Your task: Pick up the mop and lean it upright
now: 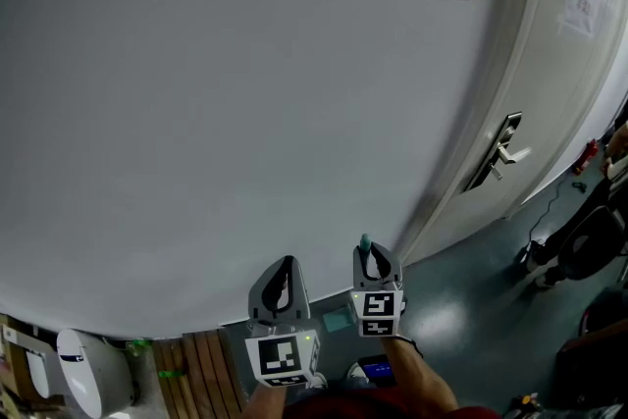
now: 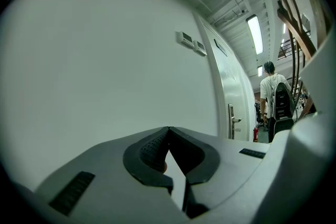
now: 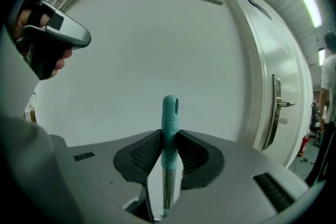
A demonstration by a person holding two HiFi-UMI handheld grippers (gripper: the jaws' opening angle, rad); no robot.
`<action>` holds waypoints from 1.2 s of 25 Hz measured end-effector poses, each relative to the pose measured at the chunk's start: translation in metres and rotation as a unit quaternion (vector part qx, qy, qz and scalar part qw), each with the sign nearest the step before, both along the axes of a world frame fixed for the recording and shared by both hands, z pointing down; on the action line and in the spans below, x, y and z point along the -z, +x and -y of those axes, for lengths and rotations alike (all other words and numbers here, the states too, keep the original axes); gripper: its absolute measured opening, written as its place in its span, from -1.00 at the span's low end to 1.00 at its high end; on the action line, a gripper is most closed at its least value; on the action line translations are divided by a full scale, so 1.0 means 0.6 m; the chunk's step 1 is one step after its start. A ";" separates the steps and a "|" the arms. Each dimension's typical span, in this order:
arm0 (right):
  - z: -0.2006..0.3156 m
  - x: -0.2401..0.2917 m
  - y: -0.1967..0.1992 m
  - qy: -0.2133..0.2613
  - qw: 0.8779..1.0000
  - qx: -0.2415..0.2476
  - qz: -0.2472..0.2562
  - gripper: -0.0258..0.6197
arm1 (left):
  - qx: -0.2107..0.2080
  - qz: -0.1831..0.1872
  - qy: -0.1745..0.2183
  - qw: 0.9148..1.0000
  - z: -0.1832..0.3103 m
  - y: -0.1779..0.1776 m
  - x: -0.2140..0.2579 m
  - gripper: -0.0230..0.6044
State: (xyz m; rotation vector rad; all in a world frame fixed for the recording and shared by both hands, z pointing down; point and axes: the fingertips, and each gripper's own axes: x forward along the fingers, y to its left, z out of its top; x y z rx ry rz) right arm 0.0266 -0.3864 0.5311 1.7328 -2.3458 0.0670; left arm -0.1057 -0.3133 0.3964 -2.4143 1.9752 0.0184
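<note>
Mop (image 3: pixel 169 113) is gripped upright by the right tongs (image 3: pixel 169 139), low centre of frame; the left tongs (image 2: pixel 168 131) are pressed together, empty. Leaning is judged in hand: the handle tip must next be rested against the wall (image 3: pixel 131 60).

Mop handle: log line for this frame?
right gripper: shut on mop handle, upright, teal end above jaws | left gripper: shut, empty | ahead: wall, door at right
</note>
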 end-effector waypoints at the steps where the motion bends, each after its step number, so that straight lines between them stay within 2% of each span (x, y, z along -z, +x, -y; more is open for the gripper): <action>1: -0.006 0.000 0.001 0.001 1.000 -0.001 0.000 -0.59 | -0.001 -0.001 0.002 1.000 -0.001 0.001 0.001 -0.88; 5: -0.016 -0.001 0.004 0.001 1.000 -0.001 0.001 -0.59 | -0.002 -0.012 0.010 1.000 -0.001 0.005 0.010 -0.88; 12: -0.023 0.004 0.006 0.000 1.000 -0.002 0.004 -0.59 | 0.000 0.020 0.004 1.000 0.000 0.003 -0.004 -0.88; 15: -0.030 0.007 0.009 0.005 1.000 -0.007 0.008 -0.59 | 0.000 0.010 0.011 1.000 -0.001 0.006 0.004 -0.88; 19: -0.040 0.018 0.009 0.013 1.000 -0.007 0.017 -0.59 | 0.002 0.023 0.006 1.000 -0.002 0.003 -0.003 -0.88; 25: -0.052 0.061 0.013 0.033 0.999 -0.003 0.034 -0.59 | 0.003 0.025 0.007 1.000 -0.003 0.006 -0.003 -0.88; 30: -0.069 0.122 0.010 0.061 0.997 0.007 0.049 -0.59 | 0.003 0.010 0.013 1.000 -0.005 0.009 0.012 -0.88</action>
